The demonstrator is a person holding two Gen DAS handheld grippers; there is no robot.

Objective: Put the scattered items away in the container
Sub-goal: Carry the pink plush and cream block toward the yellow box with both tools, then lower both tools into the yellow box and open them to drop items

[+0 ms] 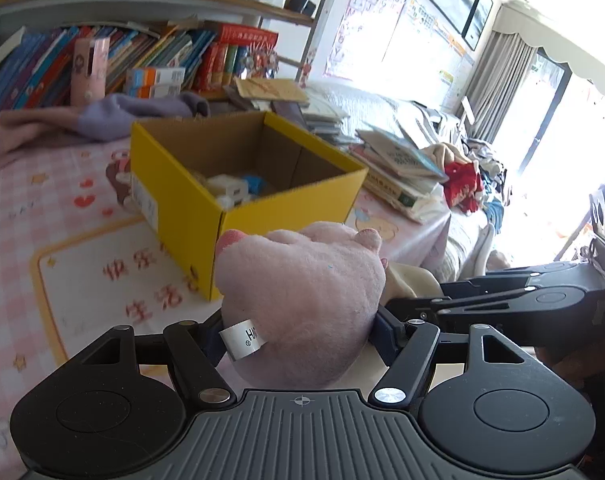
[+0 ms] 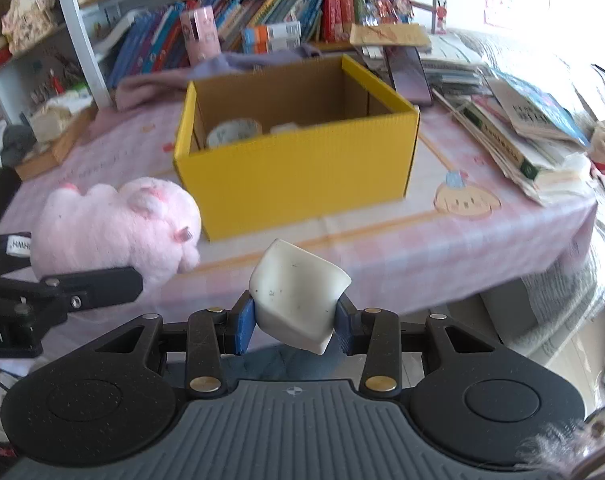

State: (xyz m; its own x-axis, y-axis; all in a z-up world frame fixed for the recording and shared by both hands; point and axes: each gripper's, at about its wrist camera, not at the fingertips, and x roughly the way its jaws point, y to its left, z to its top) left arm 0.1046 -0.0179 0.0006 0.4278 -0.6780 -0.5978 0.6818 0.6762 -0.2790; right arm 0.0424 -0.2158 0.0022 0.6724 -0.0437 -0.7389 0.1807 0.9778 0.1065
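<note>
A: Pink checked cloth (image 2: 442,248) covers the table; bookshelves (image 2: 262,12) stand behind it. Container position?

B: Yellow cardboard box (image 2: 302,168) sits mid-table, open-topped, some white and blue items (image 1: 234,188) already lying inside it.

A: Left side?

B: My left hand-held gripper (image 1: 302,336) is clamped around a pink plush toy (image 1: 306,292), held just in front of the box's near corner.

A: Right?

B: My right hand-held gripper (image 2: 296,324) pinches a small white cup (image 2: 298,300) between its blue pads (image 2: 244,326), near the table's front edge.
</note>
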